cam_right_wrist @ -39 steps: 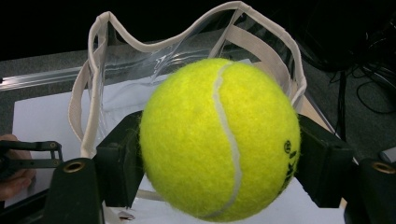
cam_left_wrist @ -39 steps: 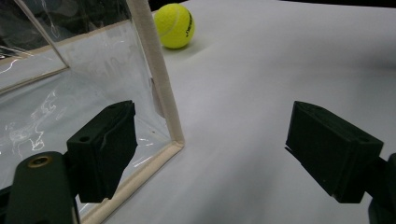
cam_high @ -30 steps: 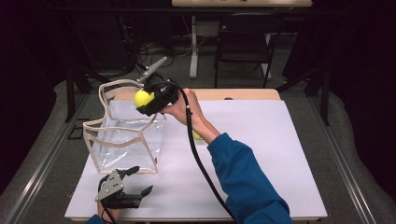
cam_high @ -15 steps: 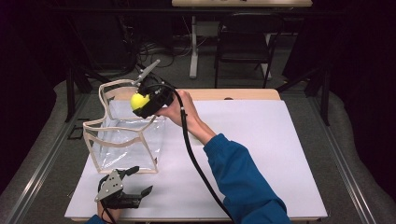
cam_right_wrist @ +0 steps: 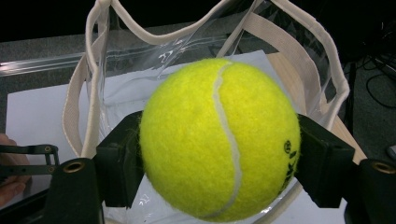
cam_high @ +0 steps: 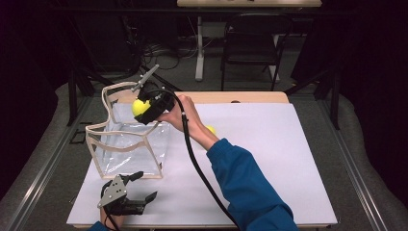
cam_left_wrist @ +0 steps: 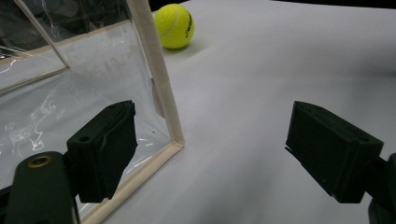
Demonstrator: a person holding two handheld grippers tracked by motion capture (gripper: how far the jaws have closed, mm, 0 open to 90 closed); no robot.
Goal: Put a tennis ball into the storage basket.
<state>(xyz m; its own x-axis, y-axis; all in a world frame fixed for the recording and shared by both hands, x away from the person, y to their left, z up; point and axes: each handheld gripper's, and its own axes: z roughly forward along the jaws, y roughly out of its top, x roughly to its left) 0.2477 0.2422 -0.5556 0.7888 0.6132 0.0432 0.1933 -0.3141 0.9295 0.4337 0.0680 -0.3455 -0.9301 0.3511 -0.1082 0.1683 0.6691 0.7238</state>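
My right gripper (cam_right_wrist: pixel 219 154) jaws clamp a fuzzy yellow tennis ball (cam_right_wrist: pixel 219 140), seam upright, above the clear plastic cream-trimmed tote bag (cam_high: pixel 127 144) near the counter's (cam_high: pixel 269 159) left edge; my left gripper (cam_left_wrist: pixel 219 154) jaws gape wide.

I can see just a bit of the second tennis ball (cam_high: pixel 210 129) behind my arm (cam_high: pixel 240 178). My left hand (cam_high: pixel 103 224) is cut off at the bottom edge.

Right gripper (cam_high: pixel 142 107) with tennis ball (cam_high: pixel 139 106) shifted slightly left over clear bag (cam_high: pixel 126 144).
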